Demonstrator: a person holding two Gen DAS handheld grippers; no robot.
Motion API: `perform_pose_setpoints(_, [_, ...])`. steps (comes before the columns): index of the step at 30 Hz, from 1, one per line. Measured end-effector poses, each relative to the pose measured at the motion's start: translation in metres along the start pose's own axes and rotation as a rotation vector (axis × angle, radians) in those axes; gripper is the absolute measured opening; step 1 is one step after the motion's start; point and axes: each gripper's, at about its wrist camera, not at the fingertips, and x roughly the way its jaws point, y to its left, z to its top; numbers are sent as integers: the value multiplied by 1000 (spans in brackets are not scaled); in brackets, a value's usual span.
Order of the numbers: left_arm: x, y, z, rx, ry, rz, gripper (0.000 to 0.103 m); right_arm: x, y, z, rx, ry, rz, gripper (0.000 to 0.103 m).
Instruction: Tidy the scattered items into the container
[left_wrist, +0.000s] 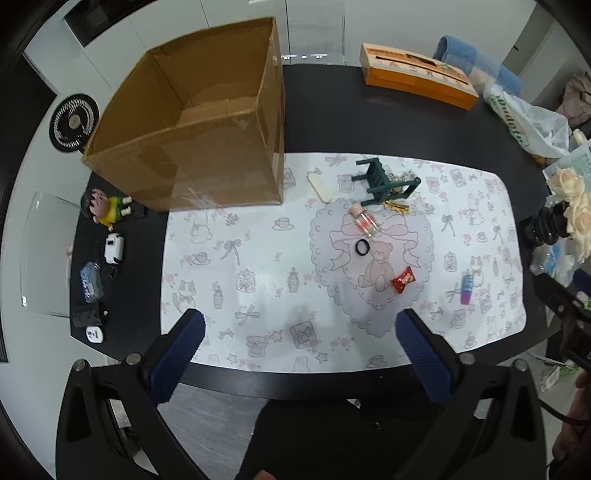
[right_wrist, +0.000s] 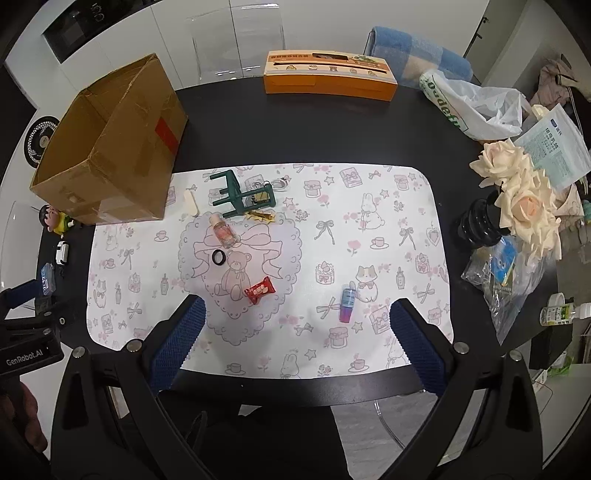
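Note:
An open cardboard box stands at the far left of a patterned mat. Scattered on the mat lie a tipped green toy chair, a pale stick, a gold wrapper, a small pink bottle, a black ring, a red snack packet and a blue-purple tube. My left gripper and right gripper hover open over the mat's near edge, both empty.
A cartoon figure, a white toy car and small packets lie left of the mat. An orange carton, plastic bag, roses in a black vase and clutter crowd the back and right.

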Motion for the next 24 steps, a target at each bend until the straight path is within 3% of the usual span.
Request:
perform_pose_setpoints(7, [8,32,13,-21,18,-51,103,1,-1,0,7,26,31,101])
perform_pose_setpoints(9, [-5,6,7,-1,-22,47,103,1,-1,1,6,25,27,101])
perform_pose_setpoints(24, [-17,1,6,-21,-54,62,103,1,-1,3,-1,7,5,101])
